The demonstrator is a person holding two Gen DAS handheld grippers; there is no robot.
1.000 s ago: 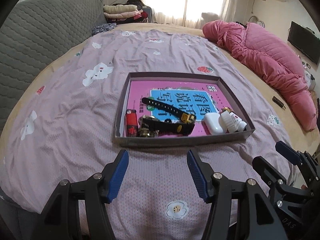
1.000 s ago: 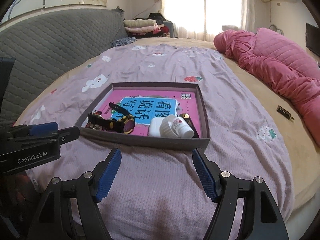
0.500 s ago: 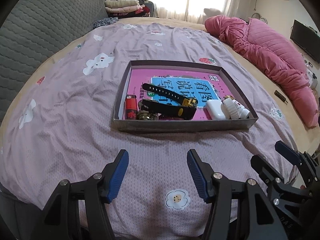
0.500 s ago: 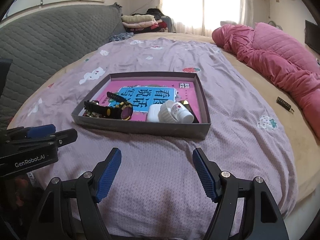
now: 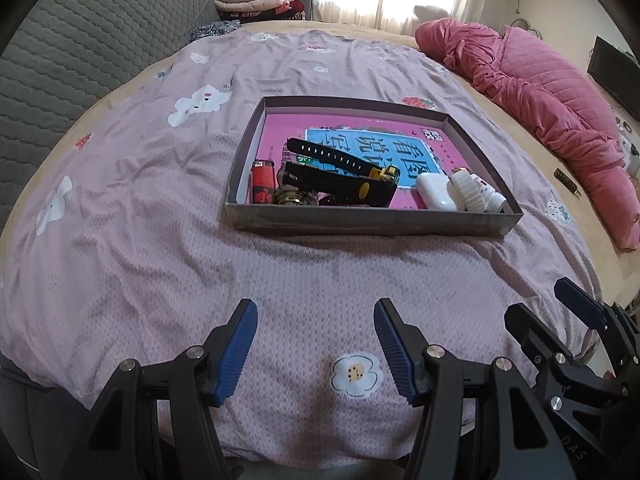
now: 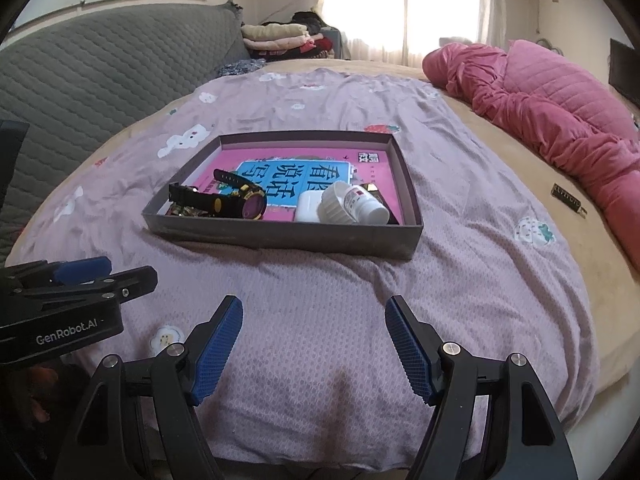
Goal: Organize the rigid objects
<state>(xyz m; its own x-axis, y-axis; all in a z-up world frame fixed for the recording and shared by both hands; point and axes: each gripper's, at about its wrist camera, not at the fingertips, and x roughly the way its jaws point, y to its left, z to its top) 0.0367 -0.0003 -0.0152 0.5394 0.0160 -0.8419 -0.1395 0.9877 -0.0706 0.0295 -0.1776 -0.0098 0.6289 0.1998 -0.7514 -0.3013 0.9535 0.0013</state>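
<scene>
Matt cardboard tray (image 5: 360, 226) on textured cloth bedspread (image 5: 160, 240); glossy plastic bottle (image 6: 360, 204).

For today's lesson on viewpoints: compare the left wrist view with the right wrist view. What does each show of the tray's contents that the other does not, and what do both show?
Only the left wrist view shows the red lighter at the tray's near left corner.

Only the right wrist view shows the watch's purple face and the bottle's ribbed cap end-on.

Both show the tray on the bedsheet, the pink book lining it, the watch, the white case, the bottle, and the pink quilt. Both tongs, left and right, stand open and empty.
</scene>
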